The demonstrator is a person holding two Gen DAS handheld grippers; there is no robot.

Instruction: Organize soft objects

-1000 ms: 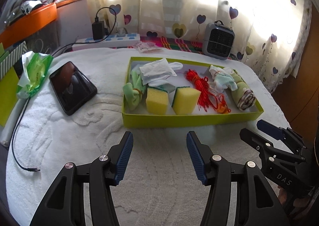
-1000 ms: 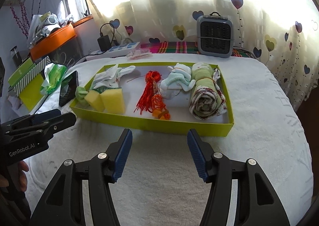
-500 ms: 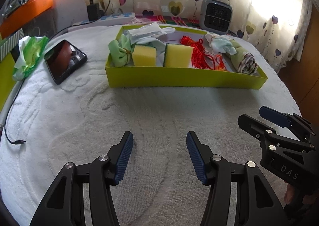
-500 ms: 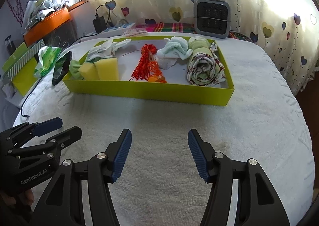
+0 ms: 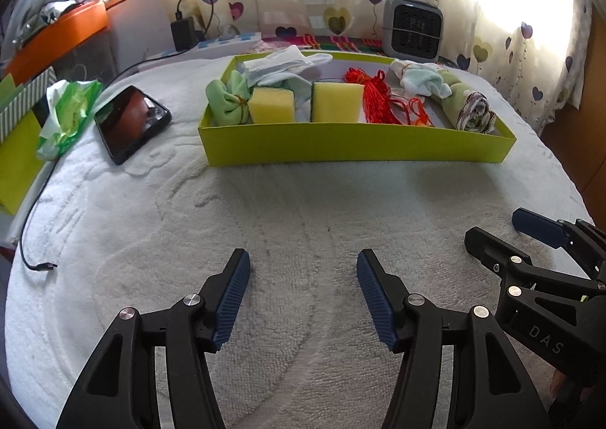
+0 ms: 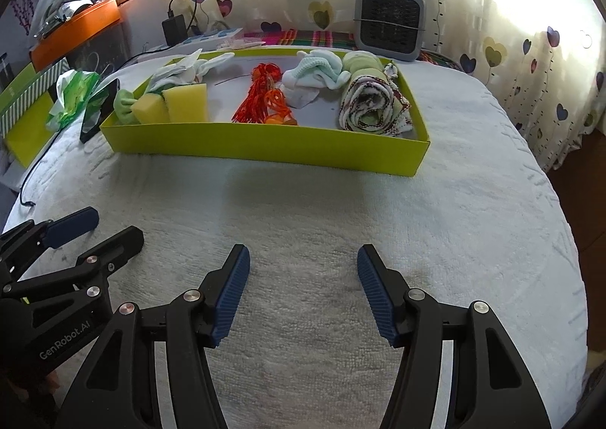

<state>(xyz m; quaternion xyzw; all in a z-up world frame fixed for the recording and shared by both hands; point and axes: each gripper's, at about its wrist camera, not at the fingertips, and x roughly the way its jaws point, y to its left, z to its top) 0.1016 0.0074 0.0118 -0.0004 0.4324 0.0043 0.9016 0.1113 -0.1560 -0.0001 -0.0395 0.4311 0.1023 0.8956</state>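
Note:
A lime-green tray (image 5: 356, 148) on the white towel holds two yellow sponges (image 5: 270, 105), a tied green cloth (image 5: 227, 103), white socks (image 5: 284, 65), red string (image 5: 375, 95), pale baby socks (image 5: 420, 80) and a rolled towel (image 5: 469, 107). My left gripper (image 5: 303, 258) hovers low over bare towel well in front of the tray; its jaws are opening with nothing between them. My right gripper (image 6: 303, 251) is beside it on the right, also opening and empty. Each gripper shows in the other's view: the right gripper (image 5: 500, 232) and the left gripper (image 6: 110, 226).
A black phone (image 5: 130, 122) and a green tissue pack (image 5: 68, 110) lie left of the tray, with a loose cable (image 5: 34, 239) near the left edge. A grey heater (image 5: 413, 27) and a power strip (image 5: 227, 42) stand behind, in front of the curtains.
Both grippers have sunk toward the towel and drawn back from the tray, which now sits higher and flatter in both views. Their jaws stand slightly wider.

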